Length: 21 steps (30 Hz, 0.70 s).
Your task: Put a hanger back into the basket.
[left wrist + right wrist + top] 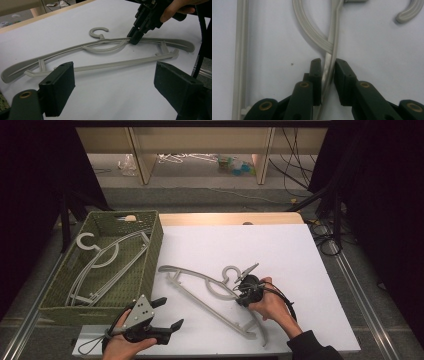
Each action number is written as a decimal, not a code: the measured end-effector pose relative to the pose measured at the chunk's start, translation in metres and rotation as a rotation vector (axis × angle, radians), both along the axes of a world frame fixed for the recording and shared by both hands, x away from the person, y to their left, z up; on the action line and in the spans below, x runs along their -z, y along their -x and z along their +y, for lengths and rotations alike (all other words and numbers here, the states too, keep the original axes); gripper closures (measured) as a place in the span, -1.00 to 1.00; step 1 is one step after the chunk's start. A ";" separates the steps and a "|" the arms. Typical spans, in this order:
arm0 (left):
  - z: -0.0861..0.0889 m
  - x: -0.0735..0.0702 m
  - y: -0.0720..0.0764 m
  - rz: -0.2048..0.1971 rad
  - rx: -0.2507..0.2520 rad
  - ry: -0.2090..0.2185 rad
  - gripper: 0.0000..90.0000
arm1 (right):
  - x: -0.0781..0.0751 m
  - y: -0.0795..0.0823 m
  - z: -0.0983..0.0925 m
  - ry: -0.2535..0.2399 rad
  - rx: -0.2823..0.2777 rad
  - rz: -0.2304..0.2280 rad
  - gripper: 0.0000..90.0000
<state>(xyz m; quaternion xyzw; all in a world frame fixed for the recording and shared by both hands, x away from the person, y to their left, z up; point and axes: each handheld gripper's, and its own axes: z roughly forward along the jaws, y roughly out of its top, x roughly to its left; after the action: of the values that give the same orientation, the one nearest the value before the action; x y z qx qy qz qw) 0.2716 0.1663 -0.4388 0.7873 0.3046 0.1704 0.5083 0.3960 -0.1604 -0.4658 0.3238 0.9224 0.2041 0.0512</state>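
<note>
Here my right gripper has its fingers pinched on the hanger, mid-worktop, just right of its hook. Its long axis runs far-left to near-right. The left gripper, fingers wide, waits near-left, beside the basket.

My table, white-topped with a wooden far edge, fills the middle of the high view, with a green basket sitting on its left side and a grey hanger lying flat at lower centre, just right of the basket.
</note>
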 end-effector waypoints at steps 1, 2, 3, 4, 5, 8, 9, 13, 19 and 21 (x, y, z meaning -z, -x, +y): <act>0.000 -0.001 0.001 0.001 -0.003 -0.005 -0.62 | 0.000 0.001 0.000 0.008 -0.017 -0.013 0.72; 0.000 -0.001 0.001 0.002 -0.003 -0.004 -0.62 | 0.000 0.001 0.000 0.012 -0.021 -0.019 0.74; 0.000 -0.001 0.001 0.000 -0.003 -0.001 -0.62 | 0.000 0.001 0.000 0.015 -0.024 -0.022 0.75; 0.001 -0.001 0.001 -0.001 -0.003 -0.001 -0.62 | 0.000 0.001 0.000 0.013 -0.026 -0.023 0.77; 0.001 -0.001 0.001 -0.002 0.000 0.001 -0.62 | -0.001 0.001 -0.001 0.009 -0.020 -0.019 0.79; 0.002 -0.002 0.001 -0.001 -0.002 -0.002 -0.62 | -0.002 0.002 -0.002 0.026 -0.030 -0.033 0.81; 0.002 -0.002 0.001 0.002 -0.006 0.002 -0.62 | -0.003 0.003 -0.002 0.035 -0.039 -0.036 0.82; 0.002 -0.002 0.001 0.003 -0.006 0.004 -0.62 | -0.005 0.005 -0.004 0.073 -0.088 -0.071 0.83; -0.001 0.000 0.000 0.005 0.015 -0.005 -0.62 | -0.017 0.014 -0.007 0.092 -0.152 -0.131 0.83; -0.002 -0.001 -0.001 0.008 0.000 -0.003 -0.62 | -0.023 0.017 -0.009 0.091 -0.167 -0.151 0.83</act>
<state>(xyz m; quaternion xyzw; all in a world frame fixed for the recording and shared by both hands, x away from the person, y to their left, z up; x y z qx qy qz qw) 0.2722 0.1643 -0.4381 0.7886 0.3064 0.1678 0.5060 0.3786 -0.1697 -0.4433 0.2270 0.9479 0.1895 0.1181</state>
